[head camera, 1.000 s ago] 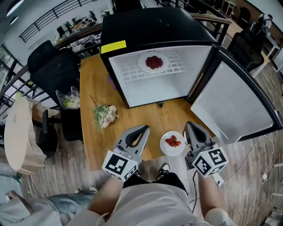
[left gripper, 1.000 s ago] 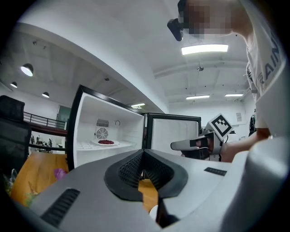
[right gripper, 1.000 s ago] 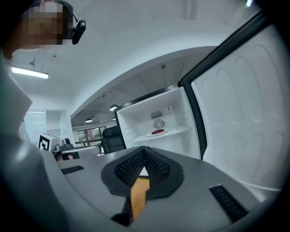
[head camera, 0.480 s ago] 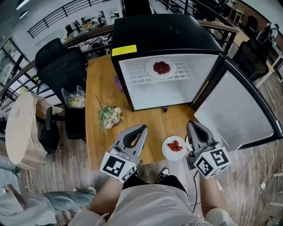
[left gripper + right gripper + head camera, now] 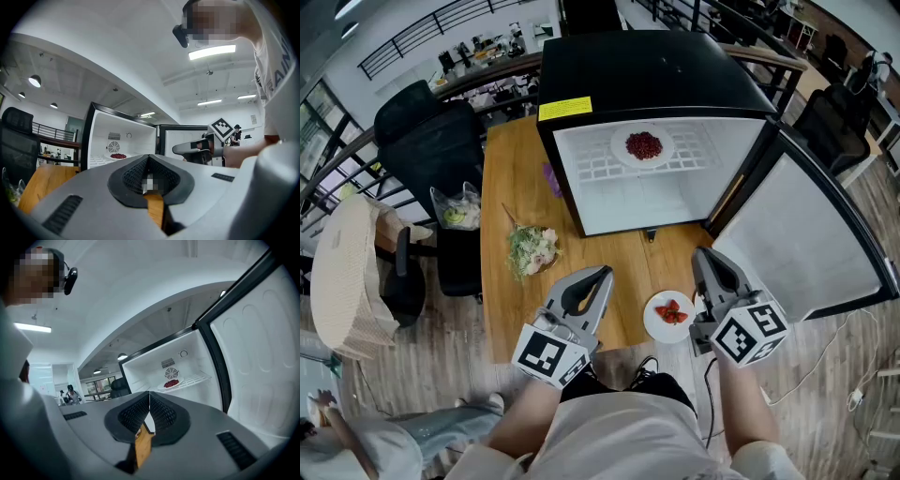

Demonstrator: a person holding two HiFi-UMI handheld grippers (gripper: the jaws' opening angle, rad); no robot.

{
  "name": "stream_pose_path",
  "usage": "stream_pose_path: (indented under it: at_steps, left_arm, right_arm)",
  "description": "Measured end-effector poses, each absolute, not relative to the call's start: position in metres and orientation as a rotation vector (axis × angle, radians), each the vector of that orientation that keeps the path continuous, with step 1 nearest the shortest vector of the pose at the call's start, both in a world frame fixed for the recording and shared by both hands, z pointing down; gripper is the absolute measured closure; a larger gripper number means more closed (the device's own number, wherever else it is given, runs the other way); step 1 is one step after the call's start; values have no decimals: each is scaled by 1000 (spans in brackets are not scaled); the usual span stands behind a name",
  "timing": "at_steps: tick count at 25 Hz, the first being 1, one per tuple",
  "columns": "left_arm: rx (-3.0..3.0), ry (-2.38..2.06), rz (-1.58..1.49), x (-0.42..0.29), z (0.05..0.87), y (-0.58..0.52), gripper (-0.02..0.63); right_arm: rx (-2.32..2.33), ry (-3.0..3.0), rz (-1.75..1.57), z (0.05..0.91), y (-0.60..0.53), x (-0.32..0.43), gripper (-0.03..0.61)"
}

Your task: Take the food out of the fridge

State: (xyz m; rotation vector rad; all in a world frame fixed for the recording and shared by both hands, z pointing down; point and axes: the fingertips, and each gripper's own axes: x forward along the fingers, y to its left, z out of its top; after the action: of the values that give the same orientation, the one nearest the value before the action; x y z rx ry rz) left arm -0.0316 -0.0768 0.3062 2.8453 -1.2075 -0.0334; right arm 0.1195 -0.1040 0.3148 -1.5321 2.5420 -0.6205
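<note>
While both grippers hang low over the near edge of the light wooden table point(image 5: 511, 178), we find the task's food at the upper centre of the head view. It is a round white plate of dark red berries point(image 5: 643, 146), resting on the white wire shelf point(image 5: 694, 150) inside the black compact fridge point(image 5: 647, 66). The fridge's door point(image 5: 797, 234) stands swung wide toward the right of the frame, its pale inner lining facing up.

We see the left gripper point(image 5: 602, 274) at lower centre-left and the right gripper point(image 5: 705, 255) at lower centre-right, both well apart from the fridge opening. Between them a second small white plate point(image 5: 652, 326) carrying red strawberry pieces point(image 5: 671, 311) sits on the table, nearer the right gripper.

In the left gripper view, the left gripper point(image 5: 149, 158) has its jaws pressed together at the tips with nothing between them. The berry plate point(image 5: 118, 156) shows left of centre, inside the fridge. In the right gripper view, the right gripper point(image 5: 149, 393) is likewise closed on nothing, and the berry plate point(image 5: 171, 383) lies just above its tips.

A small bunch of pale flowers and greens point(image 5: 531, 249) lies on the table at centre-left.
</note>
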Motion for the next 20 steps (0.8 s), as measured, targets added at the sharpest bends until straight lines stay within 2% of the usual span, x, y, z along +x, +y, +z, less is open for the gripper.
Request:
stream_pose_path:
  at_steps: [10,20]
  left_arm:
    - [2822,-1207,-41,-46,315,-81,607]
    - [2782,-1224,-49,-71,324,-106,607]
  right_arm:
    - [-1402,2298,-984,315,-180,101,551]
    - [-1233,1922,-1395,349,-258,100,480]
